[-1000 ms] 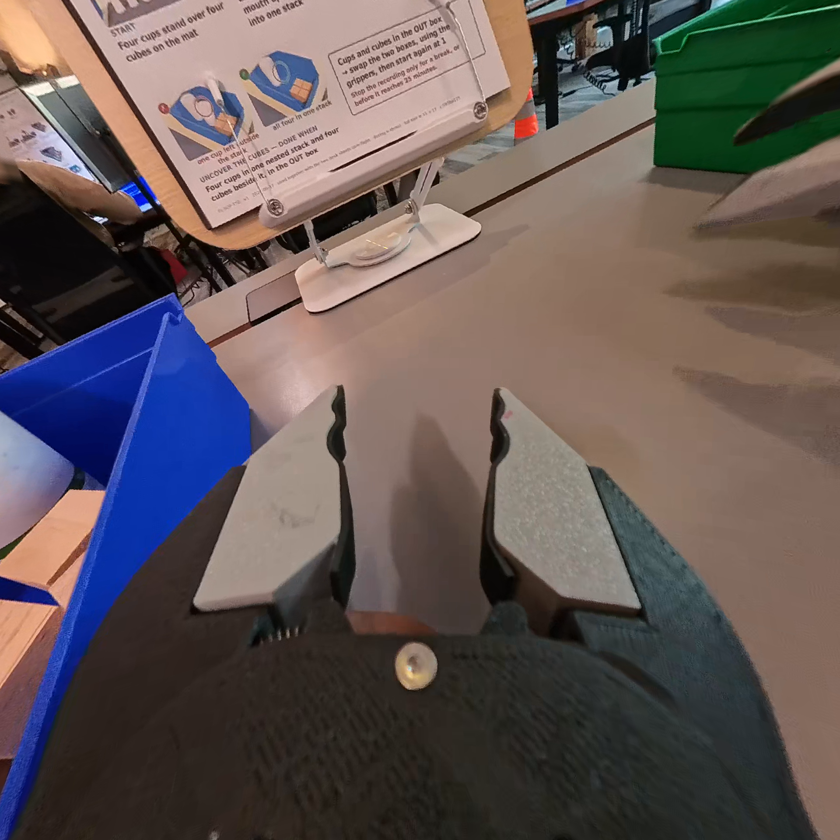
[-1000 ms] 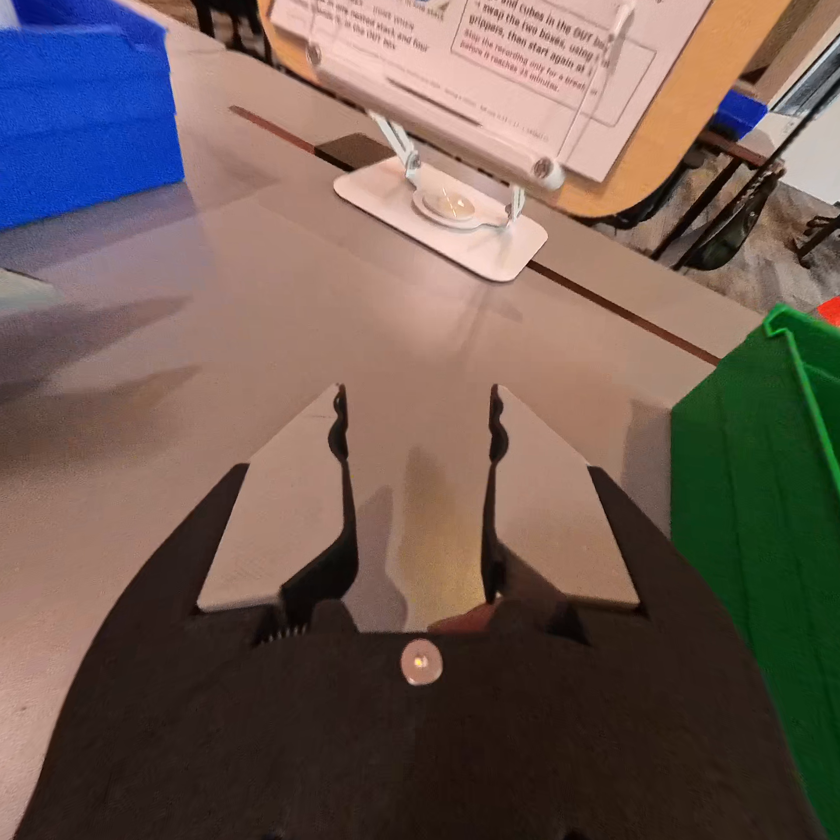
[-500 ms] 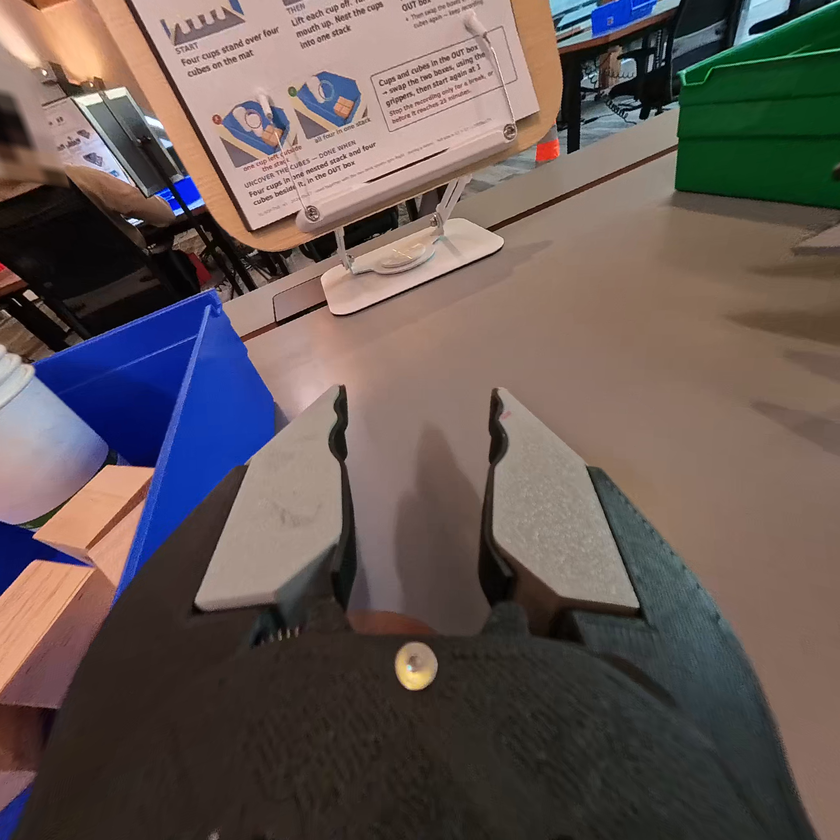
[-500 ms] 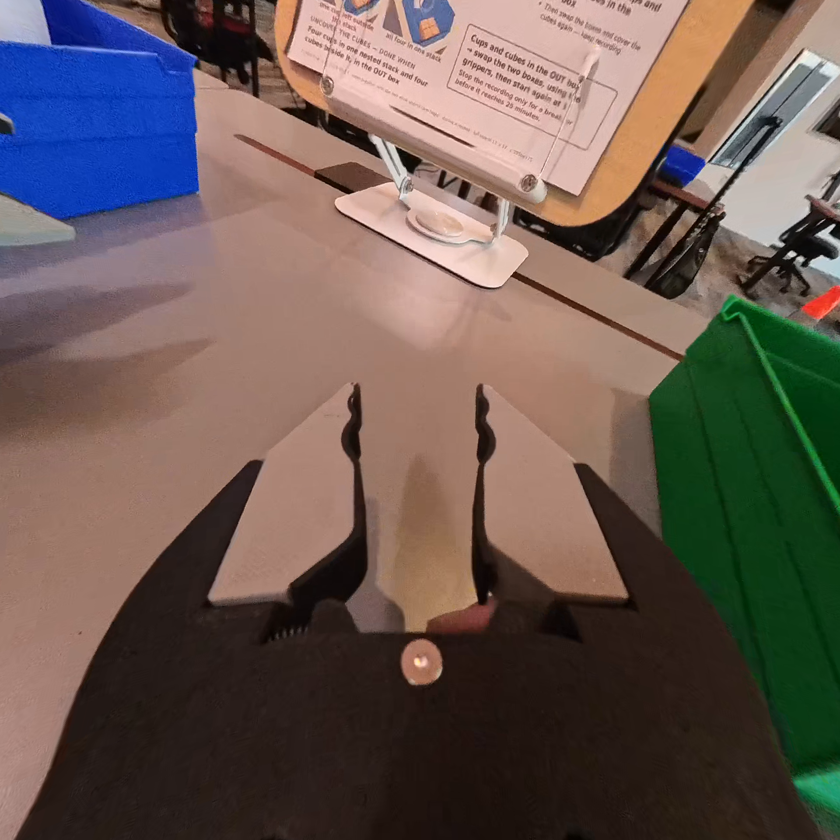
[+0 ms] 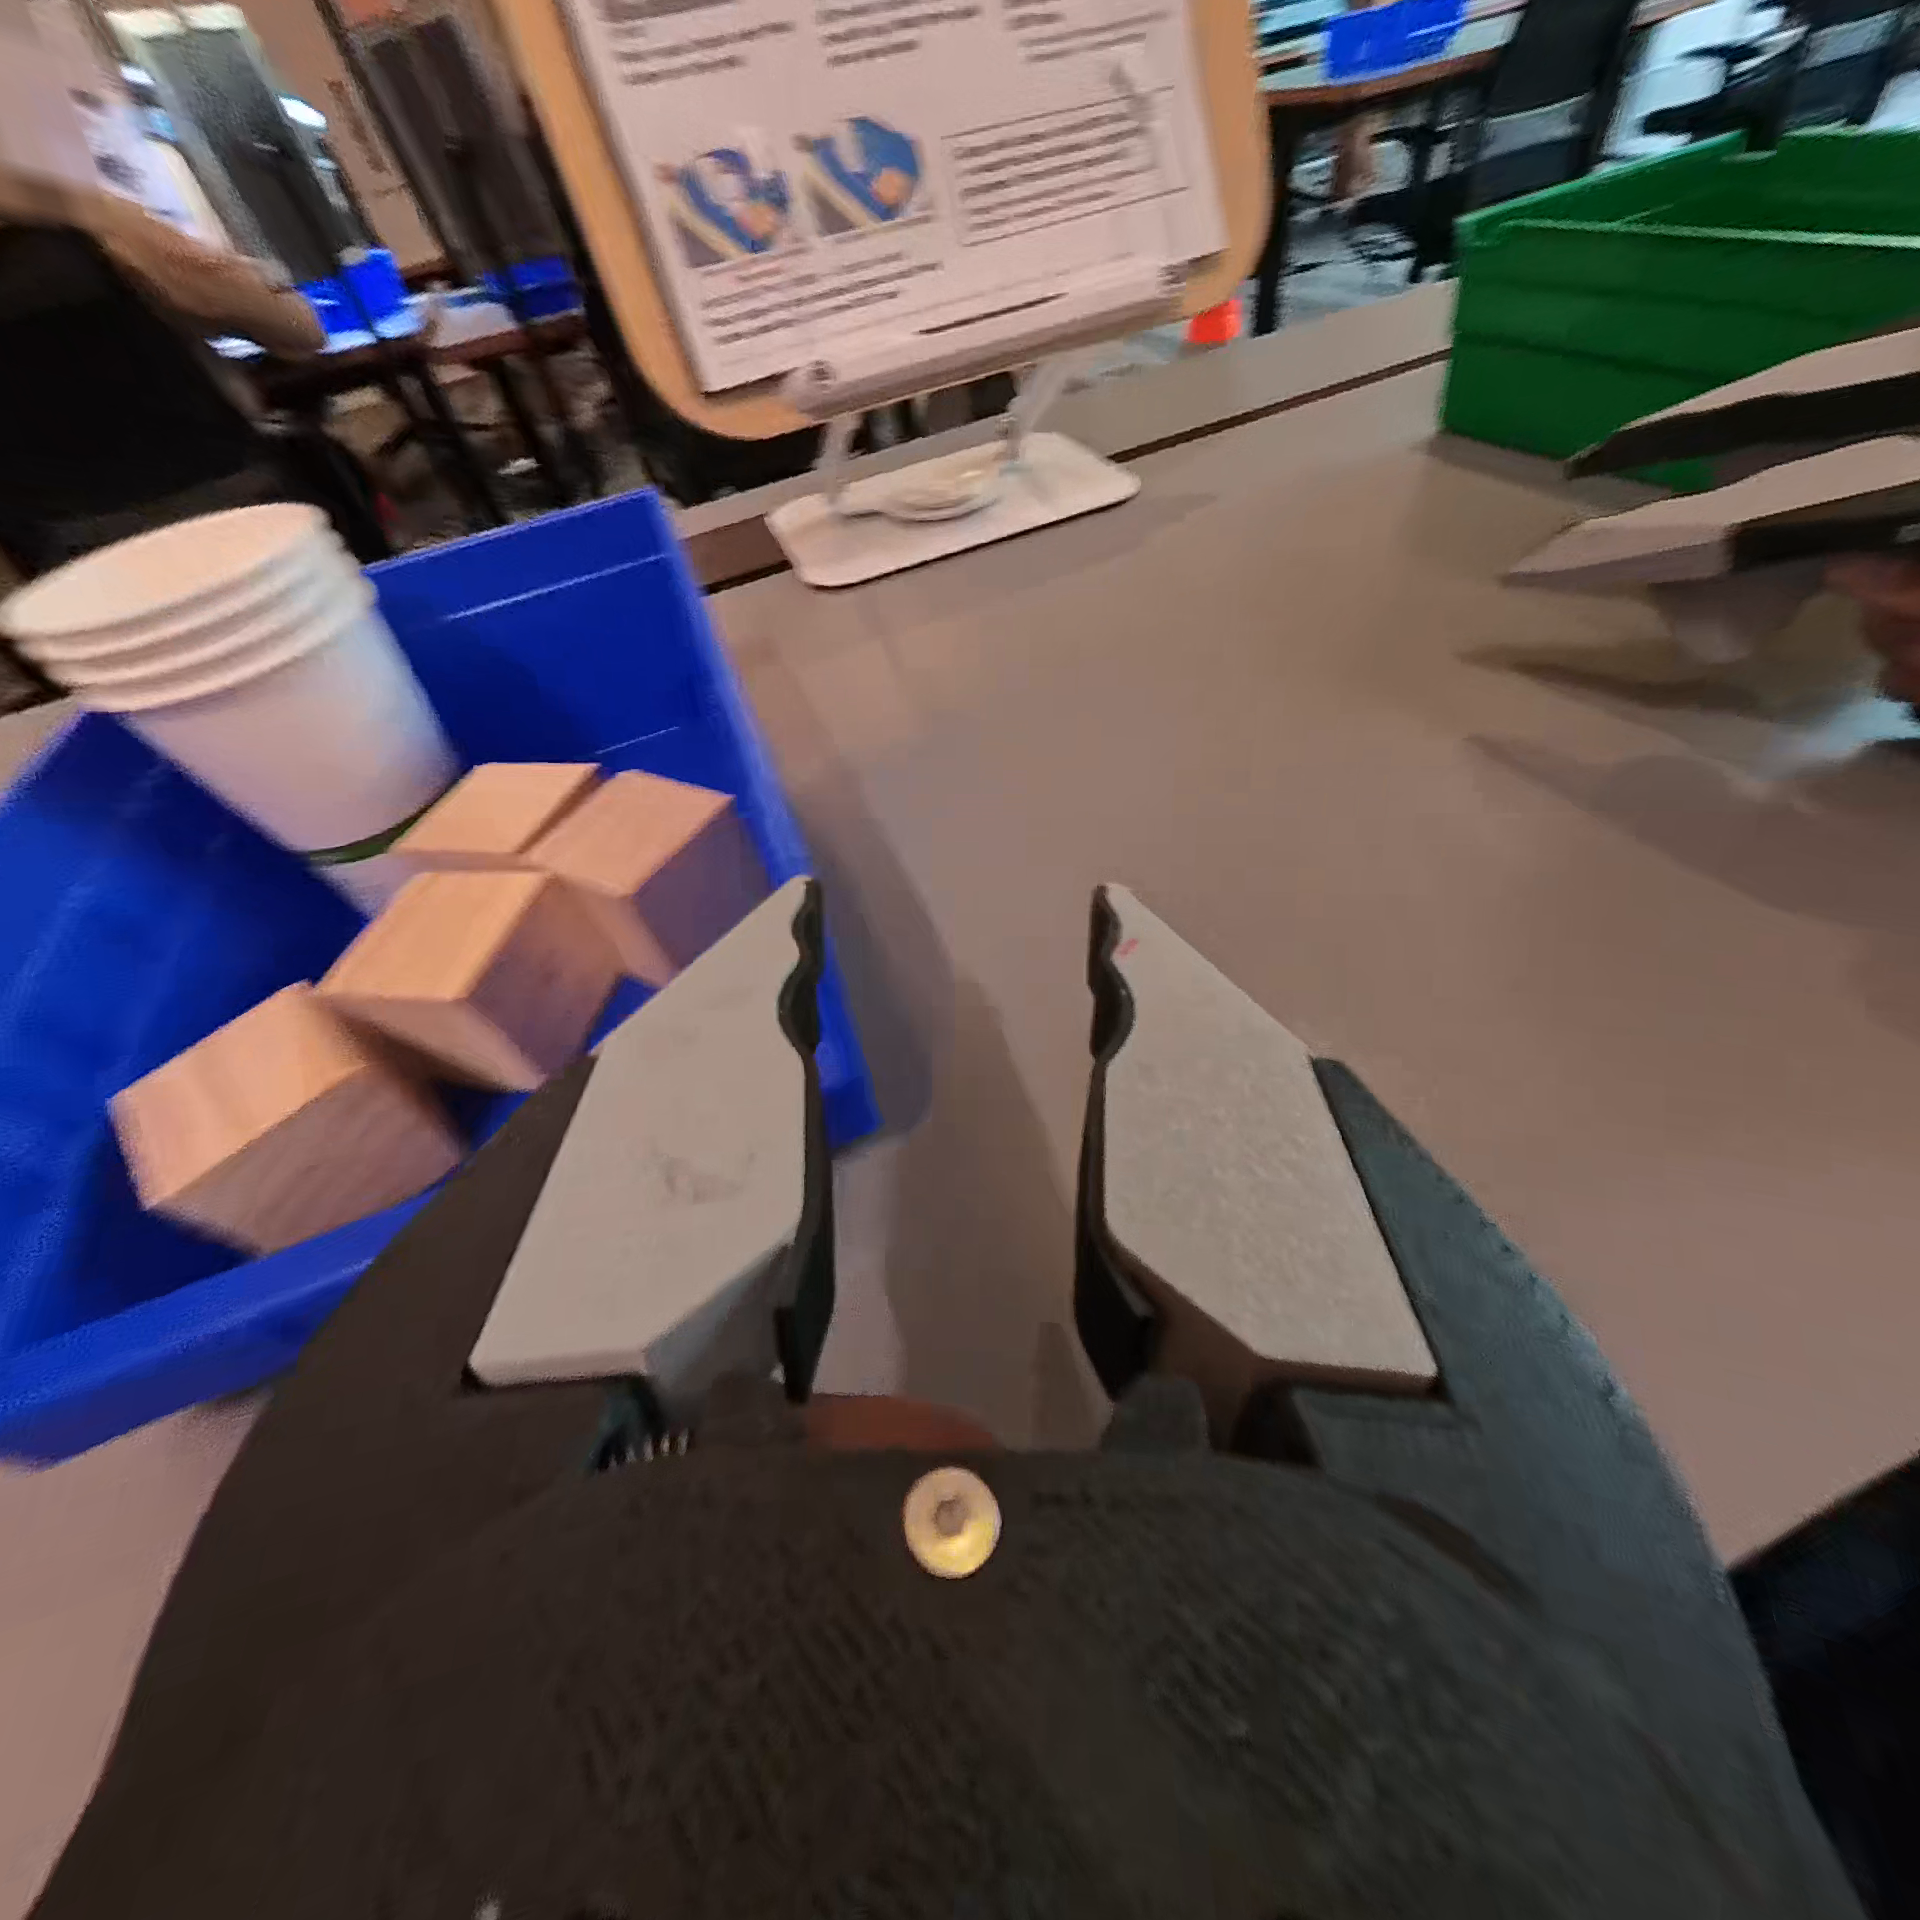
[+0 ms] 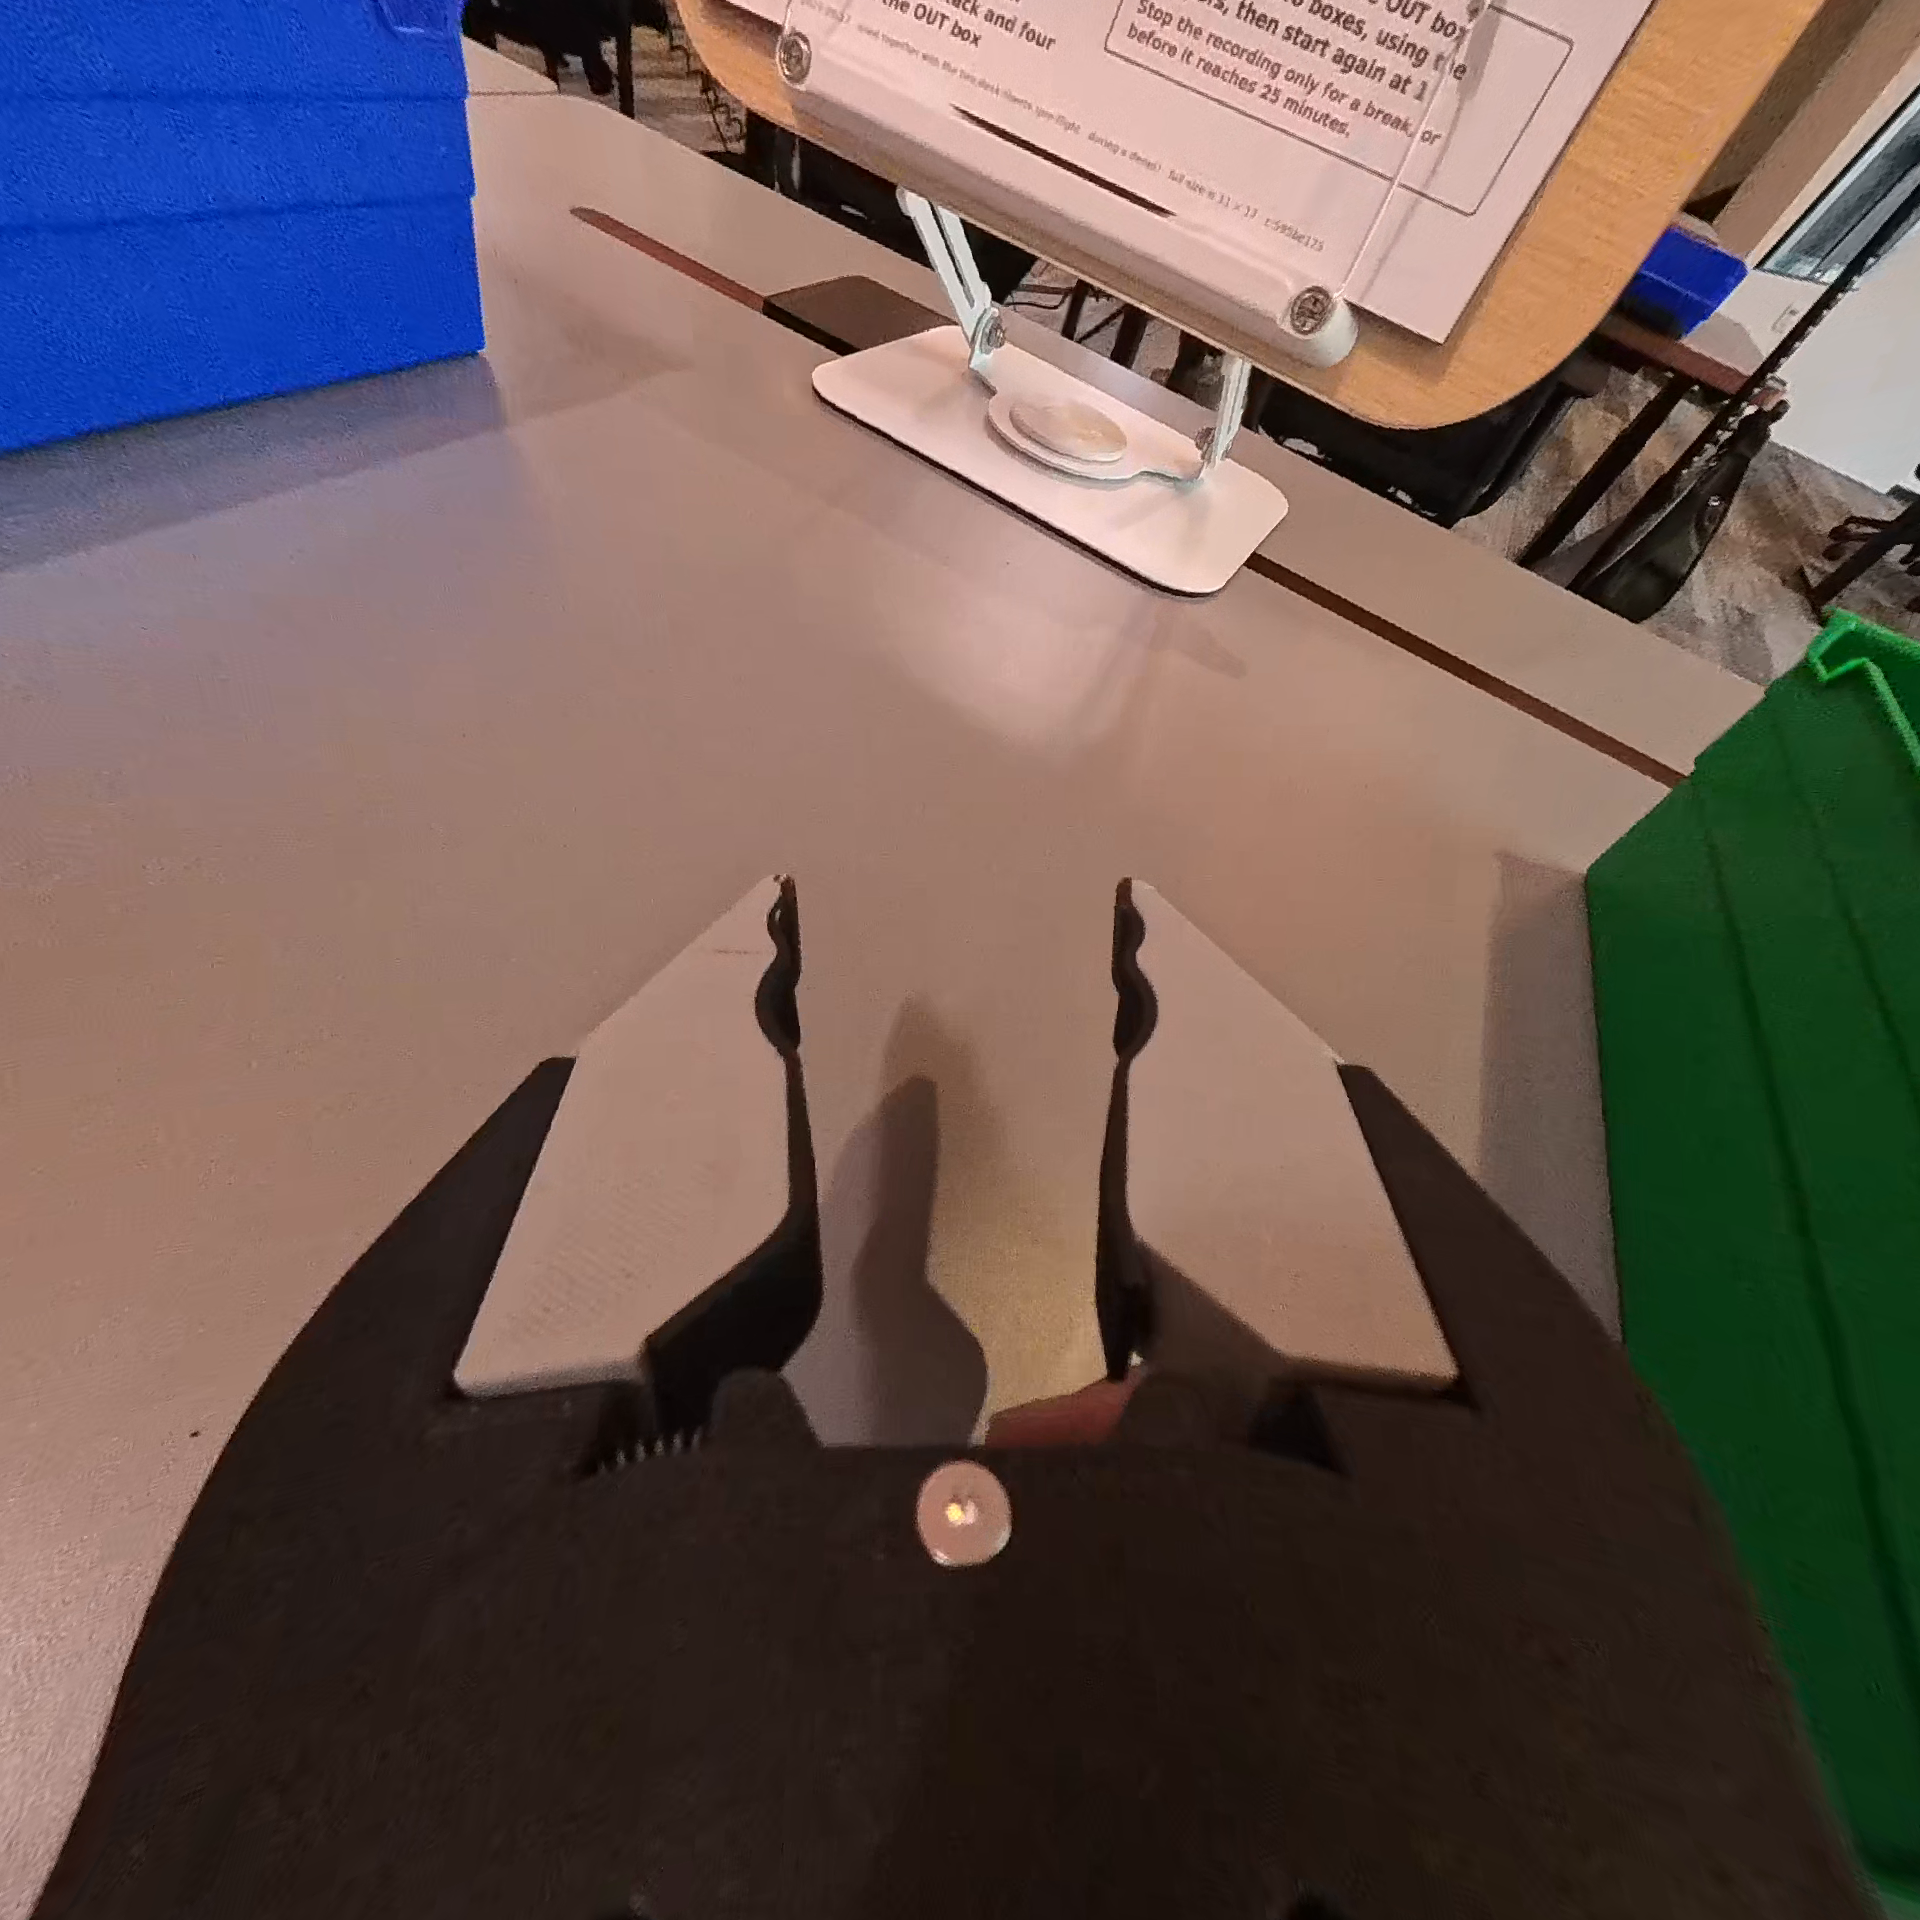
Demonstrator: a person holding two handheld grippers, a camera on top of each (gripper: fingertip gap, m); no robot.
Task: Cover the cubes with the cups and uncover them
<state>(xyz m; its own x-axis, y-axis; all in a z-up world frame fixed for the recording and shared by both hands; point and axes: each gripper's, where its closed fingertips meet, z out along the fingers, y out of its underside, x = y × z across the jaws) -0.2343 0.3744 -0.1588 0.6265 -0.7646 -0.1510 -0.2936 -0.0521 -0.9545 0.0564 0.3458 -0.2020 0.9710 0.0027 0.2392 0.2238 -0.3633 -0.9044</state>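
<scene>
In the left wrist view a blue bin (image 5: pixel 582 634) at the left holds a nested stack of white cups (image 5: pixel 239 675) and several wooden cubes (image 5: pixel 478 956). My left gripper (image 5: pixel 948 914) is open and empty, just right of the bin's near right corner, above the grey table (image 5: pixel 1299 883). My right gripper (image 6: pixel 951 894) is open and empty over bare table, left of the green bin (image 6: pixel 1787 1143). The right gripper also shows at the right edge of the left wrist view (image 5: pixel 1745 488), blurred.
An instruction sheet on a wooden board stands on a white stand (image 5: pixel 956 488) at the table's back; it also shows in the right wrist view (image 6: pixel 1070 457). The blue bin's outer wall (image 6: pixel 229 208) is at the far left there. The green bin (image 5: pixel 1662 312) stands at back right.
The left gripper has risen and tilted, so the cups and cubes in the blue bin came into view; its jaws narrowed a little. The right gripper's jaws narrowed, then widened again, and it moved forward.
</scene>
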